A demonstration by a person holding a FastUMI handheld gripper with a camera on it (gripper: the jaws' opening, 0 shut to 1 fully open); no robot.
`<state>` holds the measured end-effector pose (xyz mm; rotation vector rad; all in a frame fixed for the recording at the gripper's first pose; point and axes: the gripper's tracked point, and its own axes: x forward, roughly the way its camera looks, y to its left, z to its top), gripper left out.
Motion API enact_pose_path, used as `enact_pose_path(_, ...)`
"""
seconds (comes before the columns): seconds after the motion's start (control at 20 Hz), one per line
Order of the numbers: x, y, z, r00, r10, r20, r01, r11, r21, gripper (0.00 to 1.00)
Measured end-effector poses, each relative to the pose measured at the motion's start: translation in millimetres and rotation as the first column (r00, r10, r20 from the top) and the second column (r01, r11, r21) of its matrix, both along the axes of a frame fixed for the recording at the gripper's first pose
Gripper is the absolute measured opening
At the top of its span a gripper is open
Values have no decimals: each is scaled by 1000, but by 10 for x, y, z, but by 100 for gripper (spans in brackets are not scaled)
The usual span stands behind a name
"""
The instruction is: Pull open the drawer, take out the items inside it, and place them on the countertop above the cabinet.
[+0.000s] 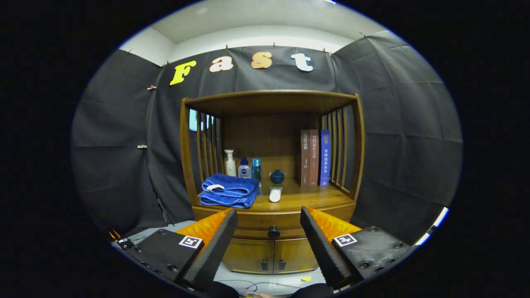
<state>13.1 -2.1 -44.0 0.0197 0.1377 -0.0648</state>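
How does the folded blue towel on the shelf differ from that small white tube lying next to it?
The blue towel is a broad, soft, folded stack; the white tube is small, smooth and rounded. The towel is deep blue with a pale tag; the tube is plain white. The towel sits toward the slatted side, in front of the bottles; the tube lies nearer the middle, before the blue lidded cup. Both rest on the countertop, beyond the open gripper.

Gripper-mounted fisheye faces the wooden cabinet [271, 182] head-on from a short way back, roughly level with its drawer knob [273, 231], spread fingers [215, 244] framing the knob.
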Motion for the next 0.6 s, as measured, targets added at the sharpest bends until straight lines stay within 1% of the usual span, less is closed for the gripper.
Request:
enact_pose_path(0.35,-229,19,357,998,-7,69,10,999,-38,99)
enact_pose_path(0.6,-249,29,345,998,-10,56,12,999,-44,99)
